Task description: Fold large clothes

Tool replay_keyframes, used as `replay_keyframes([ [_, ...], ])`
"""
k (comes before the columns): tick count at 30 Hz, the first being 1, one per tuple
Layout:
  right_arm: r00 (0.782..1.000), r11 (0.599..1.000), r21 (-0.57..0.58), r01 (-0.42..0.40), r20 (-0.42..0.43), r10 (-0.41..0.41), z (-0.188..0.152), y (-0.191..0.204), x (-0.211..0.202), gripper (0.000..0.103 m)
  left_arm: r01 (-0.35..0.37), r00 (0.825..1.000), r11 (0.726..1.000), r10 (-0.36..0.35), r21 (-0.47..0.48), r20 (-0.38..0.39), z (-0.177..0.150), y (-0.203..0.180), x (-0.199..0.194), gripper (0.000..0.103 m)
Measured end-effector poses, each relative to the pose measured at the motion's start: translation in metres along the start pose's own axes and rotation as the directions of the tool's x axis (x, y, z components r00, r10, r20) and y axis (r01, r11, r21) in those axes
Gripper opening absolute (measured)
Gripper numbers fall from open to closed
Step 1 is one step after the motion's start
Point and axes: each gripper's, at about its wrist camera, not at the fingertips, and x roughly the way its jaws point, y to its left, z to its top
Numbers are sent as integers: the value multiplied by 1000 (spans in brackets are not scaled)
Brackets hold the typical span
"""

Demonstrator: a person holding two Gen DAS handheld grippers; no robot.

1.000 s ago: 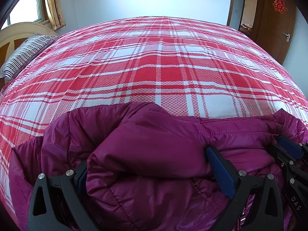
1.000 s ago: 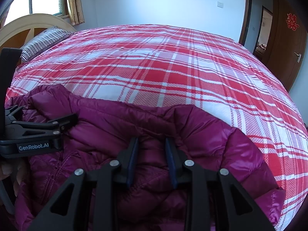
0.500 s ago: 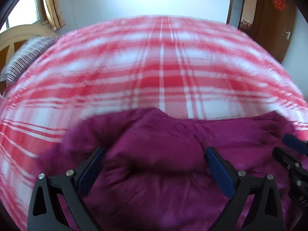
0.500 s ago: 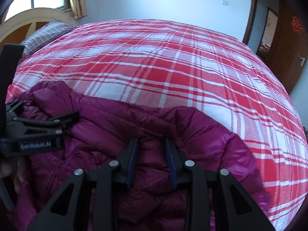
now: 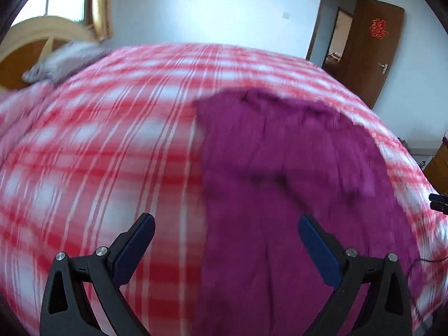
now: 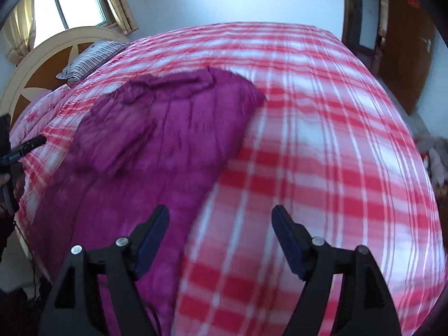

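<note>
Both grippers, left (image 5: 226,249) and right (image 6: 221,236), are now pulling away with jaws spread and empty, the right's opening after pinching the jacket (image 6: 156,151), which is lying folded on the bed (image 6: 322,140), suggesting this fold is done.

There's a red double-happiness character (image 5: 378,28) stuck on the brown door (image 5: 372,64); everything else is too blurred to read.

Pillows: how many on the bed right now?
1. A striped pillow lies at the head of the bed, against the headboard, beyond the purple jacket. More may be hidden out of frame.
</note>
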Motion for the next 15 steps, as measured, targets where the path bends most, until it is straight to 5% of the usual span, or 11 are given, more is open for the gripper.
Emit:
replay_keyframes([
  [6, 998, 998, 34, -47, -48, 48, -86, 15, -34, 78, 33, 998, 998, -36, -55, -50, -77, 7, -19, 102],
  [15, 992, 986, 119, -119, -22, 123, -135, 54, -7, 73, 14, 999, 997, -18, -72, -50, -121, 3, -14, 102],
])
